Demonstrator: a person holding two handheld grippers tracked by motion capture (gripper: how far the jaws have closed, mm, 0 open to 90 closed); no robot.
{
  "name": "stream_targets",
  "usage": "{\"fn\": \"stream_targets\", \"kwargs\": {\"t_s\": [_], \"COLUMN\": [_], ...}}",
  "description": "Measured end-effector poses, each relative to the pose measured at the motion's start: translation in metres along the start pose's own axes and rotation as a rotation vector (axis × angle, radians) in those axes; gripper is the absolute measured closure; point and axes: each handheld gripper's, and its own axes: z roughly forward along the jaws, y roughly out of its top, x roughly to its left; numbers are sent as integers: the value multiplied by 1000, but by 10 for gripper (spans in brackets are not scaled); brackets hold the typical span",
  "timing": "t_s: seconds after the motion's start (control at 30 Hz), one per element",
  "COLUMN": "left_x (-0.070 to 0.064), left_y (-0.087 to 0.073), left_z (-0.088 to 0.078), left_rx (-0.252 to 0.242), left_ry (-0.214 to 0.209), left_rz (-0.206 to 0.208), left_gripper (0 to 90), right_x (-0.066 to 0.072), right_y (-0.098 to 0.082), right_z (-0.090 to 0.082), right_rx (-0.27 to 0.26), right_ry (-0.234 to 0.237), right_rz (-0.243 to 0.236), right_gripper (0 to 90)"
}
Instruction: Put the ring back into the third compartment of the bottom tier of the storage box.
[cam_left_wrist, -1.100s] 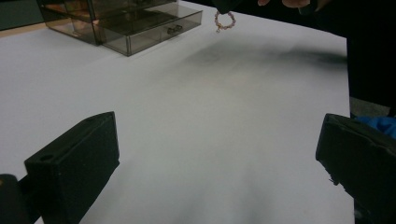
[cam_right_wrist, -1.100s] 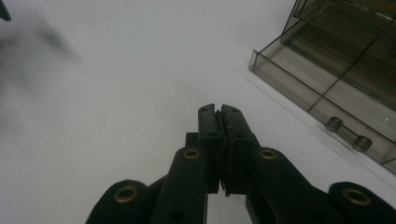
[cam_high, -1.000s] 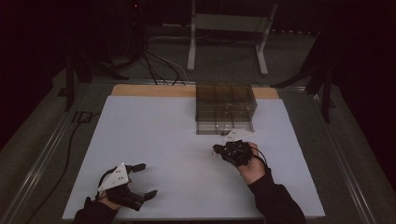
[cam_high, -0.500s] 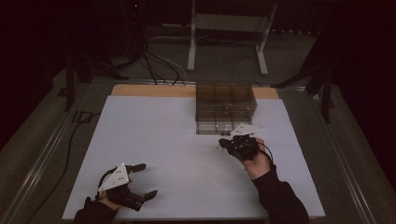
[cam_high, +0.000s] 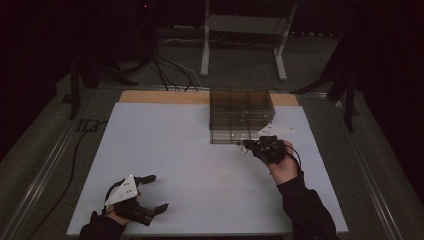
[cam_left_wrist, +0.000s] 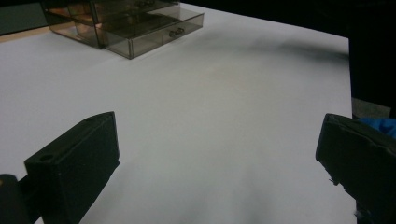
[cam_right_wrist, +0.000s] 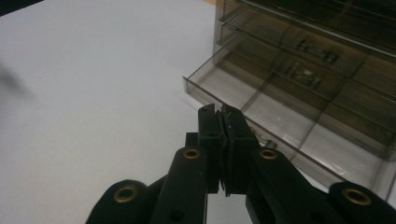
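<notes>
A smoky see-through drawer box (cam_high: 241, 112) stands at the back right of the white table (cam_high: 190, 150). Its lowest drawer (cam_right_wrist: 261, 100) is pulled out a little, and its small handle (cam_left_wrist: 176, 32) faces the front. My right gripper (cam_high: 248, 145) is just in front of that drawer. Its jaws (cam_right_wrist: 224, 122) are pressed together with nothing visible between them, tips close over the drawer's front wall. My left gripper (cam_high: 159, 192) rests near the front left edge, open. Its wide-apart fingers (cam_left_wrist: 74, 158) have only bare table between them.
A wooden strip (cam_high: 160, 96) runs along the table's back edge. Beyond it are a white stand (cam_high: 243, 30) and cables (cam_high: 165, 67) on the floor. A metal rail (cam_high: 45, 165) runs along the left side.
My right hand has moved away from me and slightly right, up to the front of the drawer box, jaws still shut. The left gripper has stayed where it was.
</notes>
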Motion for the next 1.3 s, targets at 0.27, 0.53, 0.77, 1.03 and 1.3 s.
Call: {"fn": "stream_targets", "kwargs": {"t_s": [0.27,0.53,0.77,1.03,1.3], "left_x": [0,0,0,0,0], "left_y": [0,0,0,0,0], "left_z": [0,0,0,0,0], "left_rx": [2,3,2,-1,2], "left_ry": [-3,-3,-1,0,0], "left_rz": [-6,-4,1,-4,1], "left_gripper": [5,6,6,6,6], "right_x": [-14,-26,-35,-49,-64], "right_y": [6,16,18,17,13], "right_z": [-5,-8,-8,-6,0], "right_rx": [-13,-24,-27,-29,-31], "right_ry": [-32,-54,-75,-97,-130], "right_rz": [18,31,52,94,145], "right_gripper": [877,877,877,877,876]}}
